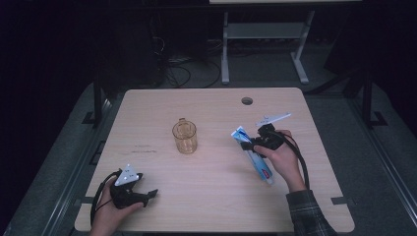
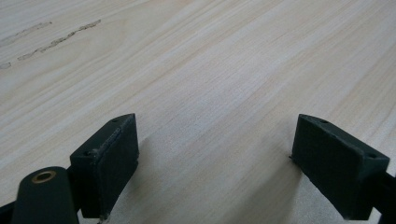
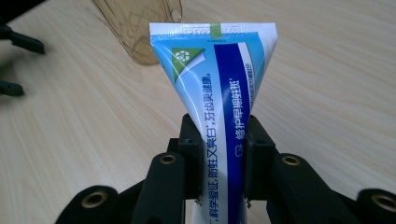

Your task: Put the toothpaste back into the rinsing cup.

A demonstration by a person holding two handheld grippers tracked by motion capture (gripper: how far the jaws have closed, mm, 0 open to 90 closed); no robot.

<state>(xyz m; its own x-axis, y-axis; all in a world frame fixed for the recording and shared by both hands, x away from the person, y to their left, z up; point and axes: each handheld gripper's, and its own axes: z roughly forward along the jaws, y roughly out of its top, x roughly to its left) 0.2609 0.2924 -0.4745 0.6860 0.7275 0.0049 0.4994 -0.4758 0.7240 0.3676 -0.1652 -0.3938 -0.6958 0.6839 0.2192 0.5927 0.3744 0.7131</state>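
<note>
A blue and white toothpaste tube (image 1: 253, 155) is held at the right of the table, its flat crimped end toward the middle and its cap end near the hand. My right gripper (image 1: 255, 143) is shut on the tube (image 3: 224, 116), the jaws pinching its body. A clear amber cup (image 1: 185, 136) with a handle stands upright at mid-table, left of the tube; its base shows beyond the tube (image 3: 140, 28). My left gripper (image 1: 150, 195) rests open near the front left edge, its pads (image 2: 112, 158) spread wide over bare wood, nothing between them.
The light wooden table (image 1: 211, 196) has a round cable hole (image 1: 247, 101) at the back. A white desk frame (image 1: 260, 34) and cables (image 1: 177, 73) stand on the floor beyond. A faint printed mark (image 1: 144, 150) lies left of the cup.
</note>
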